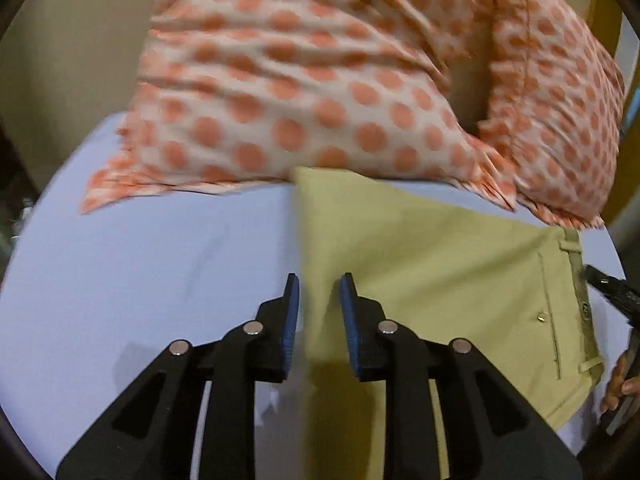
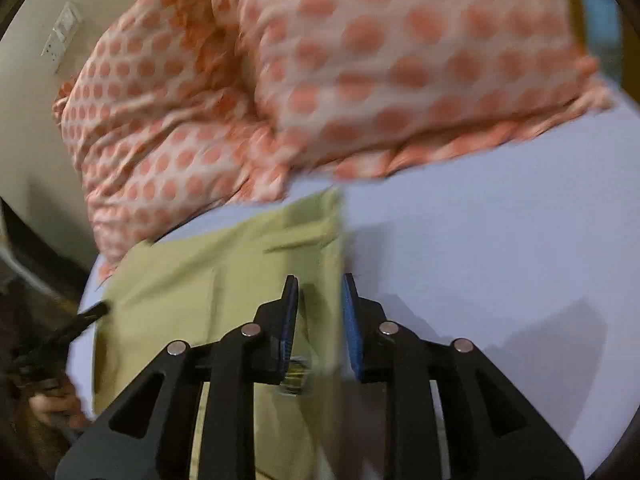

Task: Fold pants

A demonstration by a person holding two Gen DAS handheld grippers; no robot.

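Olive-green pants lie folded flat on a pale blue sheet, waistband and back pocket button at the right. My left gripper is open, its jaws straddling the pants' left folded edge just above the cloth. In the right wrist view the pants lie left of centre. My right gripper is open over their right edge, with the waistband below the jaws. The right gripper's tip also shows in the left wrist view.
Two pillows with orange polka dots lie at the head of the bed, touching the far end of the pants. A wall with a switch plate stands behind. Blue sheet spreads to the right.
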